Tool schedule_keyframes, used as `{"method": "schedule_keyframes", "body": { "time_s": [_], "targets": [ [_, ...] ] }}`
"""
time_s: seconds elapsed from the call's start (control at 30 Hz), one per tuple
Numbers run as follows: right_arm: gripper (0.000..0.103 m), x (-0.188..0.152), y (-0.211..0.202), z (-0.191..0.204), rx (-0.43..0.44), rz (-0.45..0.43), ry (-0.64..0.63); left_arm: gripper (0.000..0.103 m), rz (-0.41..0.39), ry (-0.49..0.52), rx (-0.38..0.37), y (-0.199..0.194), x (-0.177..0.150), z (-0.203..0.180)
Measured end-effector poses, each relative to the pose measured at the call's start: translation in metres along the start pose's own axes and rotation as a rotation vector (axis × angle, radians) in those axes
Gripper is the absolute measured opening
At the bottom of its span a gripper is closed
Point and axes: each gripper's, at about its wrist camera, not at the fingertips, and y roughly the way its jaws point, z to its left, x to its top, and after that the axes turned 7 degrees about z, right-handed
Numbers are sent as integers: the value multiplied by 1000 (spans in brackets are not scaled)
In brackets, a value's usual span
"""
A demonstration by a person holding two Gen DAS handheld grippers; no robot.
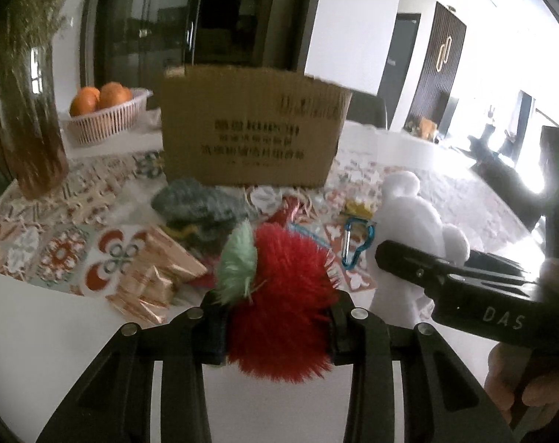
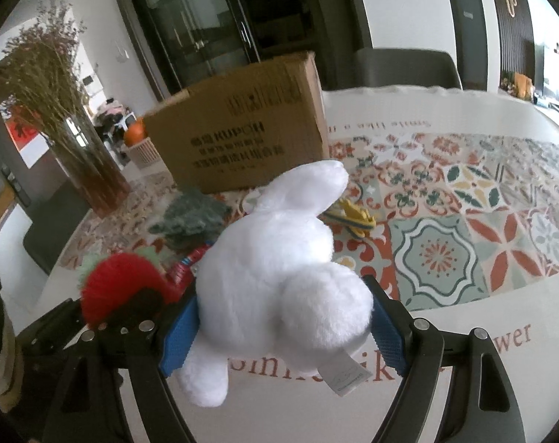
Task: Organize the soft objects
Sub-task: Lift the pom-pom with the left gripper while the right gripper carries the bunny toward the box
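The left hand-held gripper (image 1: 279, 326) was black, its forked linkage arms studded with round silver screw heads. The right hand-held gripper (image 2: 279, 326) had the same black frame but blue textured pads (image 2: 177, 339); white "DAS" lettering marked its body.

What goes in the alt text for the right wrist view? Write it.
The right gripper clamps a white plush toy over a patterned tablecloth. Left of it, a red fuzzy ball sits in the left gripper; a cardboard box stands behind.

Cardboard box (image 1: 249, 129) blocks table's far side
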Motion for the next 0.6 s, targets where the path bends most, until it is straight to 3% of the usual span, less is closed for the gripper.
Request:
{"method": "schedule_keyframes", "body": {
  "time_s": [0.6],
  "targets": [
    [82,33,-49,38,-24,-175,-78,37,-195,18,42,-65,40,10]
  ]
}}
